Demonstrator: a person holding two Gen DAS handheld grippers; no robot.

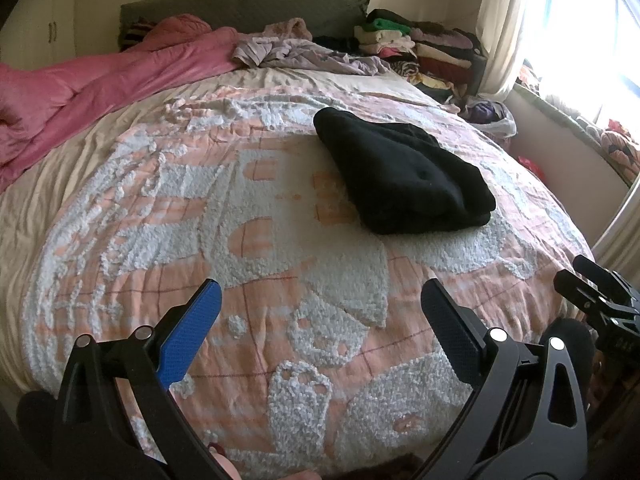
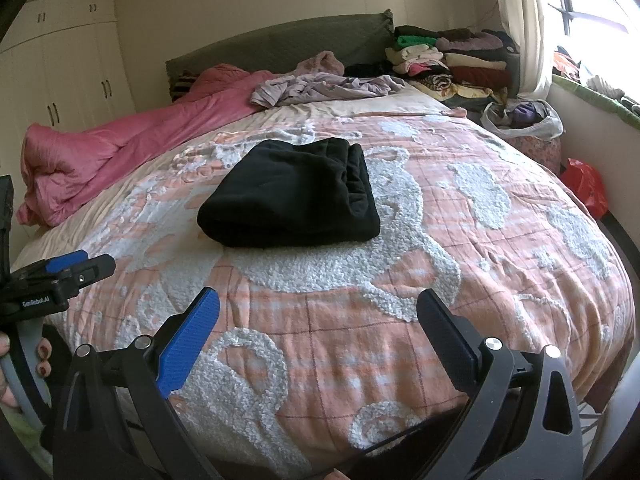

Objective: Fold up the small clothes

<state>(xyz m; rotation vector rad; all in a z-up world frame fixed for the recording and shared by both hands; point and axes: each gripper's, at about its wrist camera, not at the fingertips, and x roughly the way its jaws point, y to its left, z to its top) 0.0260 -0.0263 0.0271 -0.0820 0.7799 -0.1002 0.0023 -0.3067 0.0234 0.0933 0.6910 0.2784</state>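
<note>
Only readable text: "GenRobot.AI", white print on the black body of my left gripper (image 2: 80, 266), seen in right wrist view. Nothing else legible anywhere.

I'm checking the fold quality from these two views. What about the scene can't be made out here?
- Black garment: what kind of clothing it is; both views show only dark folded layers.
- Its underside: hidden against the bedspread.
- Window: overexposed, nothing outside readable.
- Stacked clothes by the headboard: too small to count.
- Left gripper and right gripper: handles cut off by the lower edge.
</note>
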